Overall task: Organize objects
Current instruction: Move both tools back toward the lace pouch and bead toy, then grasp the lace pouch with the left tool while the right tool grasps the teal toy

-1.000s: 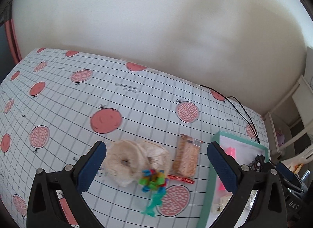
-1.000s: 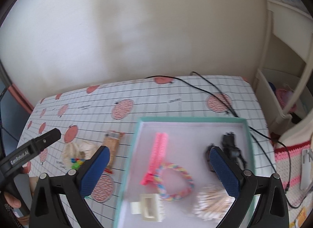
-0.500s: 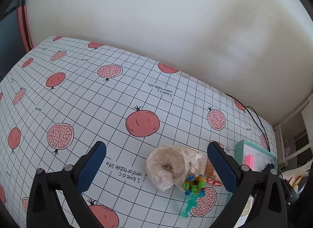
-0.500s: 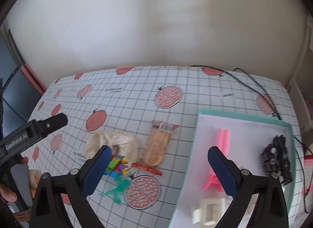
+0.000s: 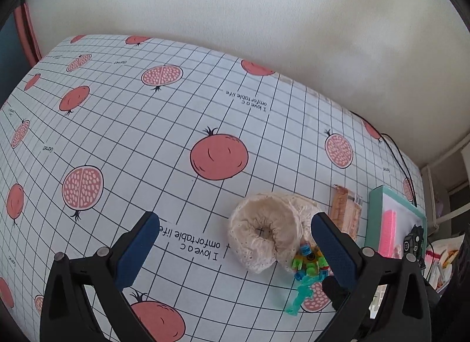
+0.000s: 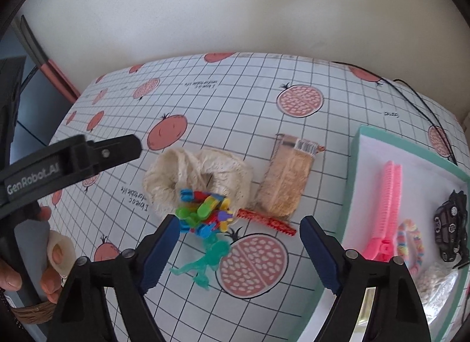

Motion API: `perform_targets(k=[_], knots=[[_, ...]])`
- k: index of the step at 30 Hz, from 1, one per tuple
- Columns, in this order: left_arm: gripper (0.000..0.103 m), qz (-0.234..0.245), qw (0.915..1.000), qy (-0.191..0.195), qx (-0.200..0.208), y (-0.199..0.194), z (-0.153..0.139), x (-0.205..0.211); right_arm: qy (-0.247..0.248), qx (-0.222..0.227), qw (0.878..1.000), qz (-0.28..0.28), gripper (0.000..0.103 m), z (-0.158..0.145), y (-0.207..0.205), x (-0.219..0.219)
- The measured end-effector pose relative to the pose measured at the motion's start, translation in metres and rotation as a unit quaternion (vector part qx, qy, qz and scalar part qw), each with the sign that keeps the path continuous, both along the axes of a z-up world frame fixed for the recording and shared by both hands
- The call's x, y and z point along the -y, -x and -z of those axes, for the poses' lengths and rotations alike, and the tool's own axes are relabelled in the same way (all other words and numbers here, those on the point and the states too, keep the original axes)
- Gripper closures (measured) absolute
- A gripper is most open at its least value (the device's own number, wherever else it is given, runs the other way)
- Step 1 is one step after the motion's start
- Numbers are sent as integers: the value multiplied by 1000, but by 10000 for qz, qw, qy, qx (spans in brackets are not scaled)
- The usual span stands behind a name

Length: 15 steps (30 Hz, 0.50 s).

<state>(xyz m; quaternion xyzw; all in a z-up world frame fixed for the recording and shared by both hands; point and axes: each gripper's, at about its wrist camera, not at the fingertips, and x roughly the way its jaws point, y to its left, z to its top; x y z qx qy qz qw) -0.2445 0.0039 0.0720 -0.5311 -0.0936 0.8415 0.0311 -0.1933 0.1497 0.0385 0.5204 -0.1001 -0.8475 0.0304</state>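
A cream lace scrunchie [image 6: 191, 177] [image 5: 264, 230] lies on the pomegranate-print tablecloth. Against its front edge rests a multicoloured plastic toy [image 6: 205, 212] [image 5: 308, 259] with a teal dinosaur figure [image 6: 205, 259] below it. To the right lies a brown snack packet [image 6: 286, 177] [image 5: 343, 209] with a thin red strip [image 6: 267, 220] at its base. My right gripper [image 6: 238, 251] hangs open just in front of the toys. My left gripper [image 5: 235, 251] is open too, its fingers either side of the scrunchie. The teal-rimmed tray [image 6: 352, 189] [image 5: 374, 215] holds a pink comb [image 6: 387, 204].
In the tray also sit a braided pastel bracelet [image 6: 409, 242], a black toy car [image 6: 451, 224] and a bag of pale bits [image 6: 434, 280]. A black cable [image 6: 423, 104] runs along the table's far right. A hand [image 6: 50, 256] holds the left tool. The wall stands behind.
My right gripper has swung left, from over the tray to over the toys. The left gripper's view has shifted left then closed in on the scrunchie. Both stayed open.
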Motion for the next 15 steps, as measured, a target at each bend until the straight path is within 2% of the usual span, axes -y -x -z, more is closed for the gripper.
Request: perform_targets(k=[3,10,15], knots=[[0,4,10000,10,98,1,7,-1,39,95,9999,-78,20,7,0,5],[1,-36,9997,-60,253,0,18,-2,26,268,9995,-184,39,19,0,10],[14,-21,9993,-101,370,1,27,-5,105,306,9992,-222,54,25,0,11]])
